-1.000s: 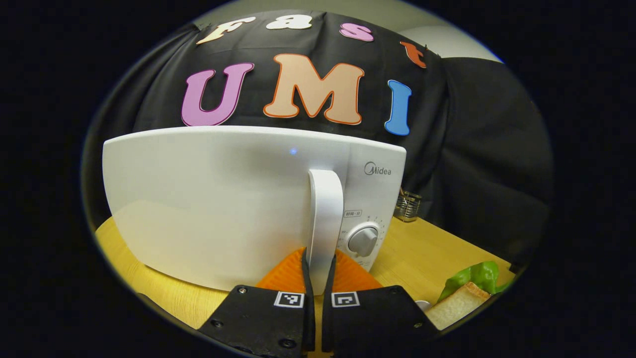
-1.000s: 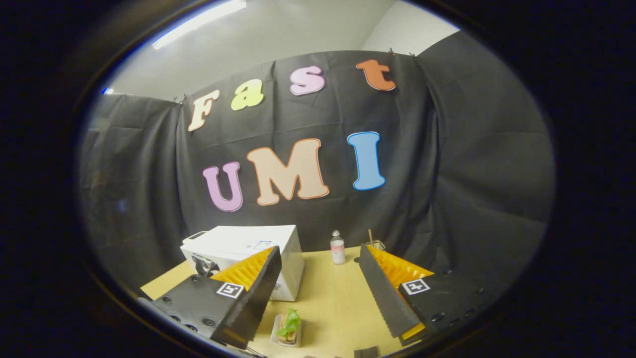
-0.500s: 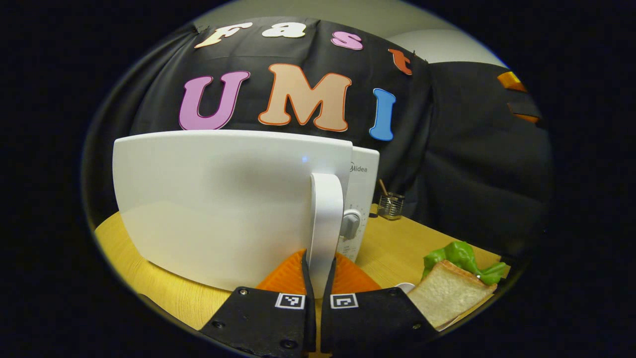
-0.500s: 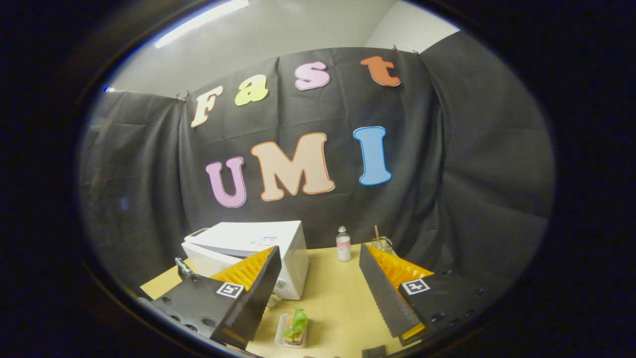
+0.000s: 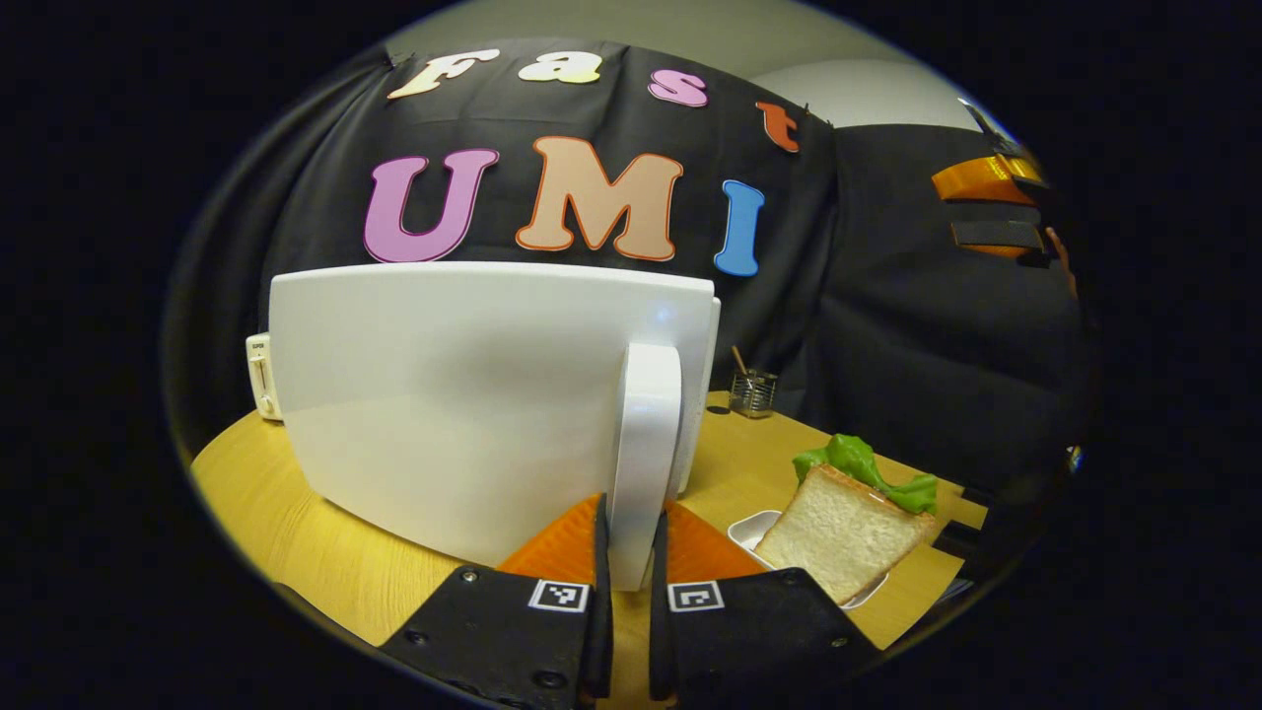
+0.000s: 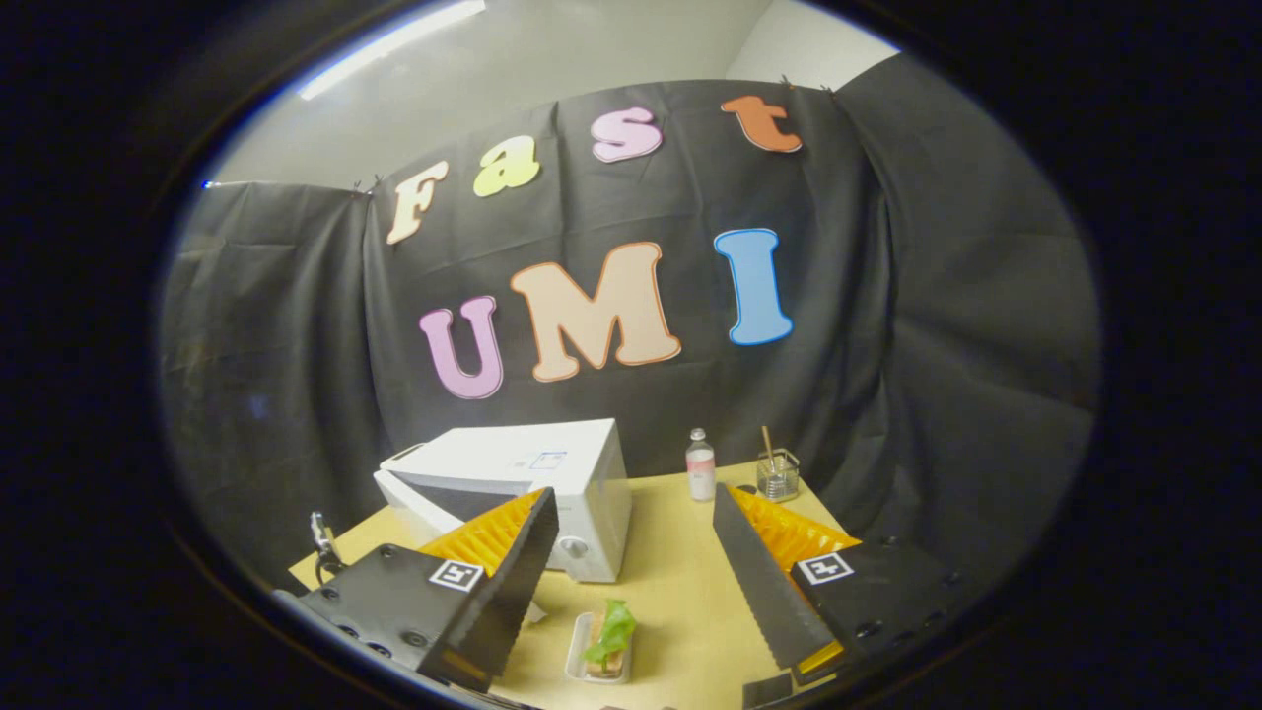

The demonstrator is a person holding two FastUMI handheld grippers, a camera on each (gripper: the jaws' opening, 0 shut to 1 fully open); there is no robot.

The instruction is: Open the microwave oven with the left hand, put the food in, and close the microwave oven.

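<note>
One step is roughly halfway: the left tool (image 5: pixel 625 552) is pinching the microwave (image 6: pixel 552 473) by its door handle (image 5: pixel 646 444), and the door (image 5: pixel 473 394) looks partly swung out, so opening isn't finished imo. Food's not in yet, the sandwich (image 5: pixel 838 528) sits in its little white tray (image 5: pixel 754 528) on the desk (image 5: pixel 296 532) just right of the door, and the right tool (image 6: pixel 631 582) hangs above it, spread wide, holding nothing. Loading and closing are left.

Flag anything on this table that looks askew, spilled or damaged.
Nothing stands out. The microwave door is swung partly open, as expected with the left gripper shut on its handle. The sandwich sits in its tray, and the bottle stands upright.
</note>
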